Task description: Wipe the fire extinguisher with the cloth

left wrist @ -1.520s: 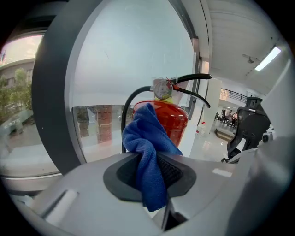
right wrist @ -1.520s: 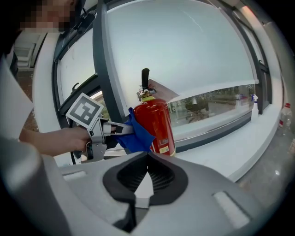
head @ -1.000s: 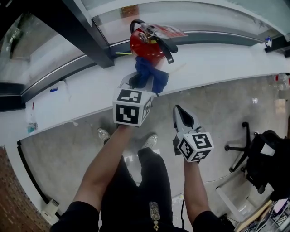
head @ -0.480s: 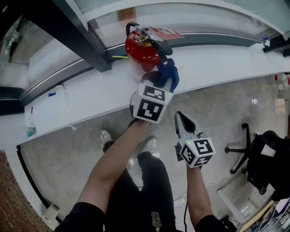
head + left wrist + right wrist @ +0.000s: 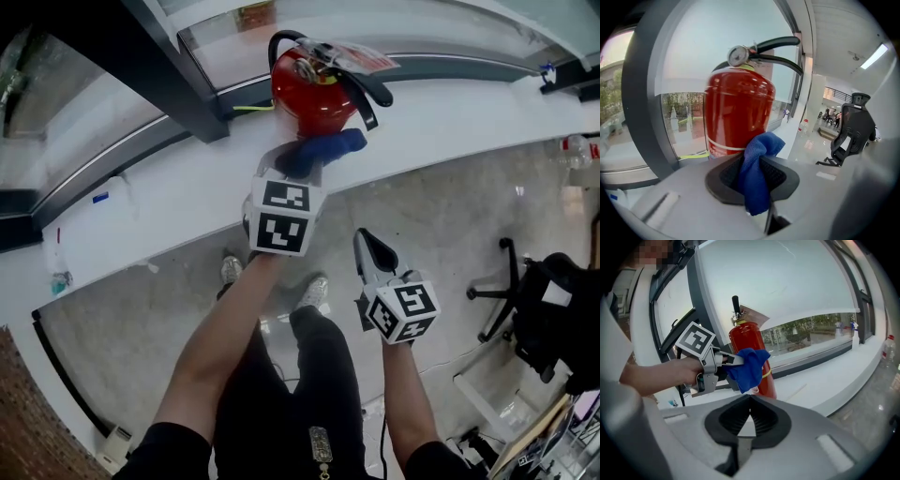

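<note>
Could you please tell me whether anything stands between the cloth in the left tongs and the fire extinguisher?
No, nothing visible does. The blue cloth clamped in the left tongs sits right at the body of the red fire extinguisher, with no object between them.

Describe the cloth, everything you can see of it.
The cloth is a small blue rag, soft and fuzzy-looking like microfibre, bunched into folds. The left tongs are clamped on its middle. A rounded wad sticks out past their tips and a loose tail hangs below them. The wad sits at the lower half of the red fire extinguisher, apparently against its body, though contact cannot be confirmed. Nothing else touches it.
</note>
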The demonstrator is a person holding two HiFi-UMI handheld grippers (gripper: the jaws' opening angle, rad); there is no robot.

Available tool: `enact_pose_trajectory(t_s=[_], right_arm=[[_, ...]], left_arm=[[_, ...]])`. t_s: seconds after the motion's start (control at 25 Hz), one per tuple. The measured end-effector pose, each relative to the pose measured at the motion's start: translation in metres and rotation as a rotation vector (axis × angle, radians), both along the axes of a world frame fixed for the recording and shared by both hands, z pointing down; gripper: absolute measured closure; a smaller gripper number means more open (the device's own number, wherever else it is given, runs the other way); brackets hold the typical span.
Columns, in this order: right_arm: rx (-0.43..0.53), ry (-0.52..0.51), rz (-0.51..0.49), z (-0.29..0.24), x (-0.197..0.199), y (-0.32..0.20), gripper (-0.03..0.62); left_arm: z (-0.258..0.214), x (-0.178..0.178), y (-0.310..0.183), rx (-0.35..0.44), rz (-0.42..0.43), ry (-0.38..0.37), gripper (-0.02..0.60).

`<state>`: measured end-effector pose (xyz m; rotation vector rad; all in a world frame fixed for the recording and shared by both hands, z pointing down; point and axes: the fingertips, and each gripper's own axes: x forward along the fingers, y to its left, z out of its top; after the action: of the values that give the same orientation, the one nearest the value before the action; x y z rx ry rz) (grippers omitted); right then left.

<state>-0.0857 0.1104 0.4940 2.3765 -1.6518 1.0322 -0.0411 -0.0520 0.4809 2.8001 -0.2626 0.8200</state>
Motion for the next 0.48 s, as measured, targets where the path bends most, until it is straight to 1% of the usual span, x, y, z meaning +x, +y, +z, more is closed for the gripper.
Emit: enact_pose_trajectory(t_s=[0.12,0.28,0.48], right_arm=[[-0.005,0.003,0.008,-0.001,-0.011,-0.017,0.591],[-0.023,0.008,0.03,-0.001,-0.021,-0.033,0.591],[-0.045,0.022,0.067,0.004,-0.025,-0.056,0.591]], left_arm=[[0.001,-0.013,-0.018,-0.007,0.0,0.006,0.518],[0.007,-0.025,-0.053,-0.012,-0.024,0.007,0.518],[0.011,-0.017,-0.094,0.021,0.01,0.009,0.518]])
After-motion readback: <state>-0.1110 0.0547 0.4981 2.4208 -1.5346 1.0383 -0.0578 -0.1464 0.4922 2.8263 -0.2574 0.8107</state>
